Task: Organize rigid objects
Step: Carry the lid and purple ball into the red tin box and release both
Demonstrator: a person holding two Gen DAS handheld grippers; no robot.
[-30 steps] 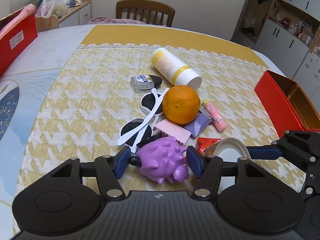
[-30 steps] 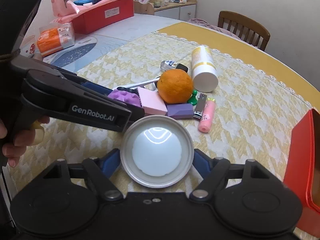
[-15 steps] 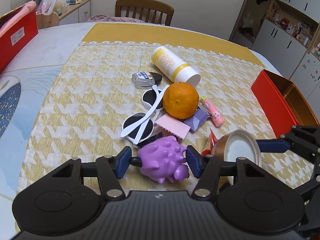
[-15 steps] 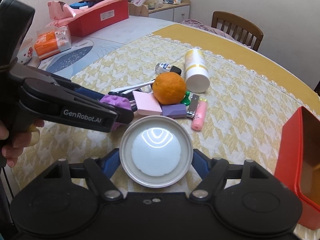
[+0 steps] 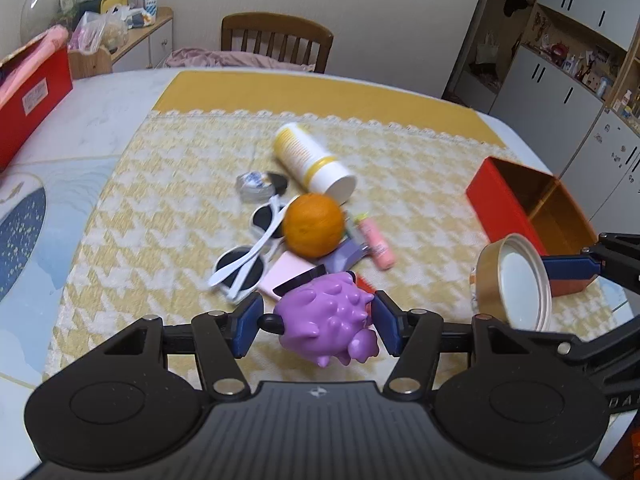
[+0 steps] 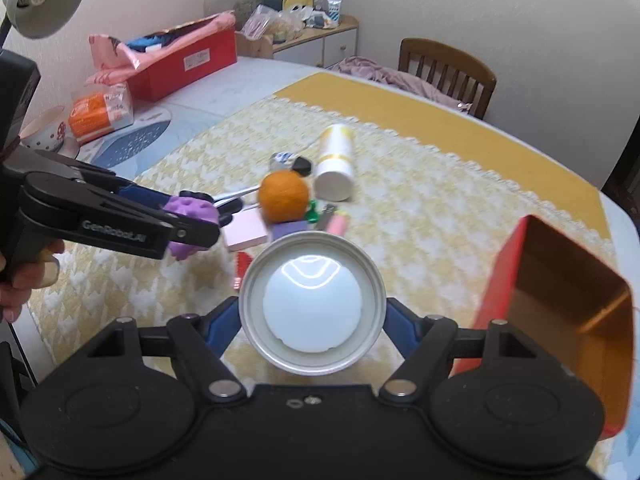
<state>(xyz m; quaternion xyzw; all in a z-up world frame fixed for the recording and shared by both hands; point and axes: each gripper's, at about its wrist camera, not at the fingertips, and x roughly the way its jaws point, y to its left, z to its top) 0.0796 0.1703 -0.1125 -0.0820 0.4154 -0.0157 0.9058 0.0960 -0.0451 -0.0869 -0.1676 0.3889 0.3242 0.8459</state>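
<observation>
Carrying two picks toward the red box (image 6: 560, 300).
My left hand-held gripper (image 5: 316, 322) clamps the purple spiky toy (image 5: 328, 320), my right hand-held gripper (image 6: 313, 320) the round tin lid (image 6: 313, 306), both above the counter (image 5: 160, 220); I'd keep them level and clear the box wall before letting go.

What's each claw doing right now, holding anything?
Left claw: closed on the purple spiky toy.
Right claw: closed on the round metal lid.

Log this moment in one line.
left claw: shut on purple spiky toy | right claw: shut on round metal lid | both lifted
</observation>
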